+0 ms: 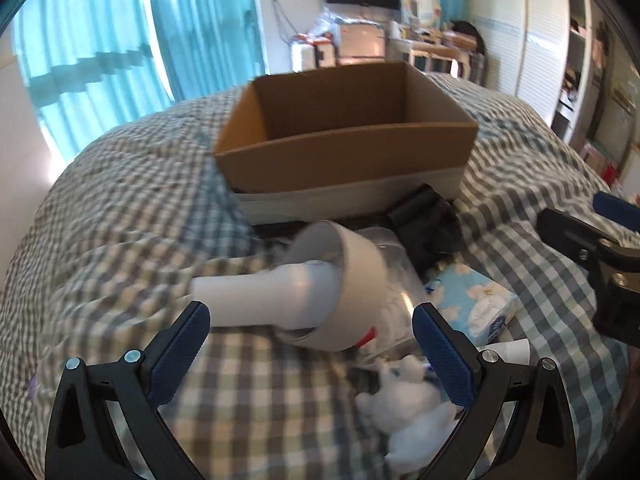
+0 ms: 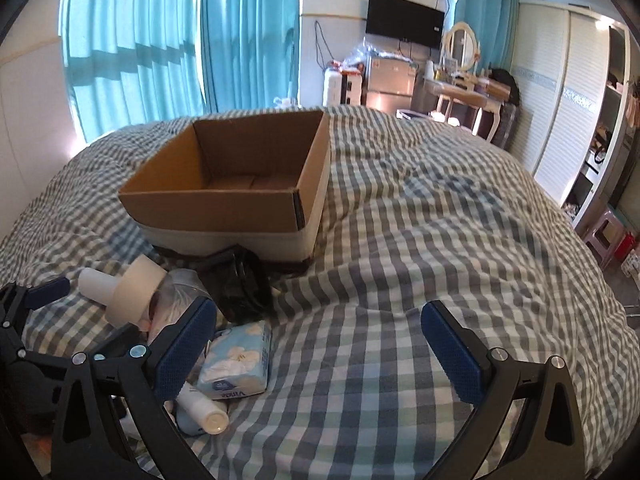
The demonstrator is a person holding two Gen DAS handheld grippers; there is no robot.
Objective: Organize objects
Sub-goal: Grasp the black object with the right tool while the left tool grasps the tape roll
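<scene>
Checked bed point(image 1: 120, 208): tape roll point(image 1: 352, 292) beyond fingers point(image 1: 180, 356)

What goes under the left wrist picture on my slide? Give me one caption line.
Open left gripper approaches a white funnel-shaped piece on the checked bedspread, empty cardboard box beyond.

Left claw point(image 1: 311, 354) spread wide, right claw point(image 2: 319, 346) spread wide, both gripping nothing
</scene>
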